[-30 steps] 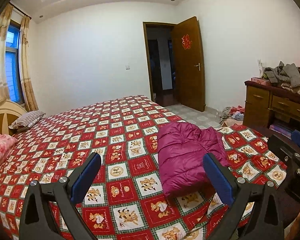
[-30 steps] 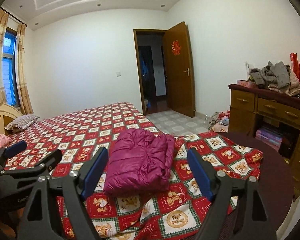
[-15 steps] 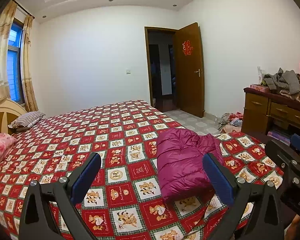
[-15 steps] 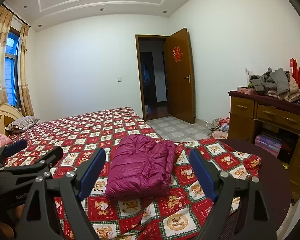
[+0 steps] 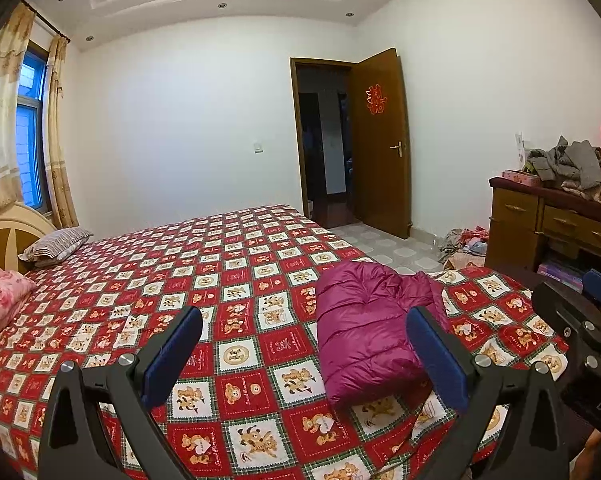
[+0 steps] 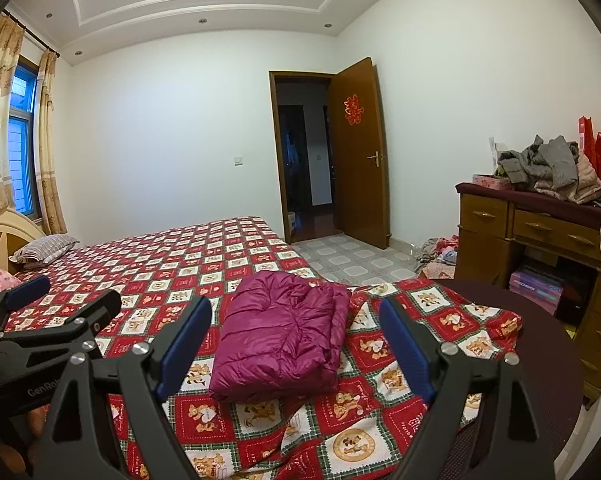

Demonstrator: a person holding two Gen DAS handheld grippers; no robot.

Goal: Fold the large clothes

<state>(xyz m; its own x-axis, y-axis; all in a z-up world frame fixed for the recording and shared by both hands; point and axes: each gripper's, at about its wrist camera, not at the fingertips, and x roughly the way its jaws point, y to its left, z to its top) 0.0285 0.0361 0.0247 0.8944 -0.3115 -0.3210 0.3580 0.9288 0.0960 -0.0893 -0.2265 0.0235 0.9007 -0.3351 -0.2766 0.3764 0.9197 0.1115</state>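
A magenta puffer jacket (image 5: pixel 364 332) lies folded into a compact bundle on the red checked bedspread (image 5: pixel 228 280) near the bed's foot corner. It also shows in the right wrist view (image 6: pixel 280 336). My left gripper (image 5: pixel 304 356) is open and empty, held back from the bed, with the jacket just ahead of its right finger. My right gripper (image 6: pixel 296 344) is open and empty, with the jacket seen between its fingers but farther off. Each gripper shows at the edge of the other's view.
A striped pillow (image 5: pixel 56 242) and pink bedding (image 5: pixel 0 300) lie at the bed's head. A wooden dresser (image 6: pixel 540 240) piled with clothes (image 6: pixel 548 168) stands at the right. Loose clothes (image 6: pixel 440 252) lie on the tiled floor by the open door (image 6: pixel 360 156).
Both cameras have tilted up and drawn back a little, so the jacket sits lower in view. The jacket has not moved. Both grippers stay open.
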